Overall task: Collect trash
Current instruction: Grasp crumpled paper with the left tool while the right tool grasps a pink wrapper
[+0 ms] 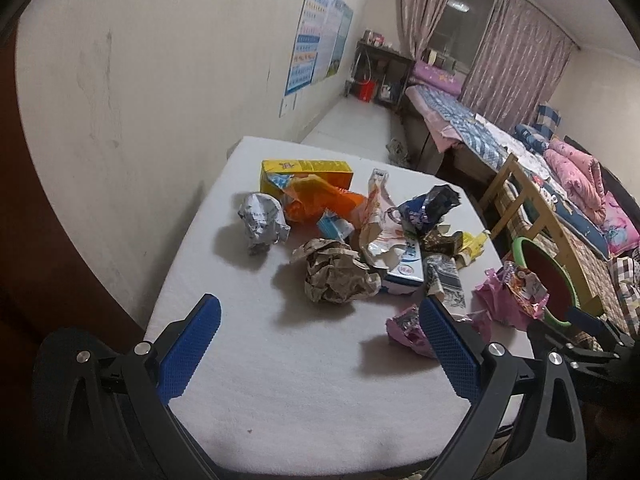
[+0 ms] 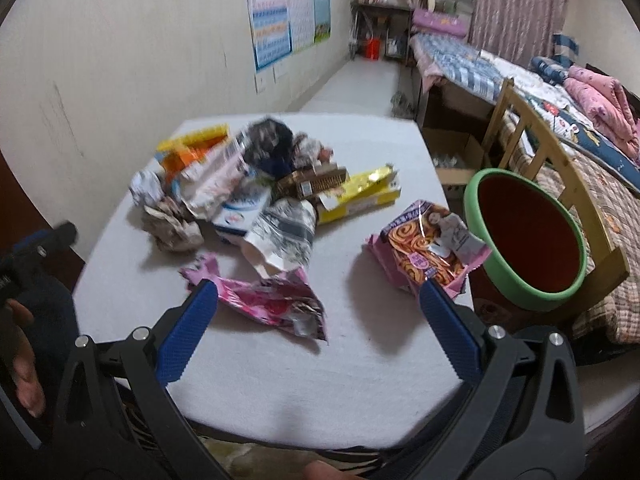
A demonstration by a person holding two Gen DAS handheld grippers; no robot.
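Trash lies heaped on the white table (image 1: 280,380): a brown crumpled paper ball (image 1: 334,276), a grey paper ball (image 1: 262,222), a yellow box (image 1: 308,174) and an orange bag (image 1: 320,202). My left gripper (image 1: 320,344) hangs open just short of the brown ball, nothing between its fingers. In the right wrist view, my right gripper (image 2: 316,316) is open above a pink crumpled wrapper (image 2: 276,304). A pink pastry bag (image 2: 428,248) lies by the table's right edge, next to a green-rimmed basin (image 2: 528,236) with a dark red inside. The right gripper's tip (image 1: 580,320) shows at the left view's right edge.
A wall runs along the table's left side. A wooden chair (image 2: 560,168) stands behind the basin, with a bed (image 2: 520,72) and bedding beyond it. A cardboard box (image 2: 452,152) sits on the floor past the table. A person's hand (image 2: 24,372) shows at lower left.
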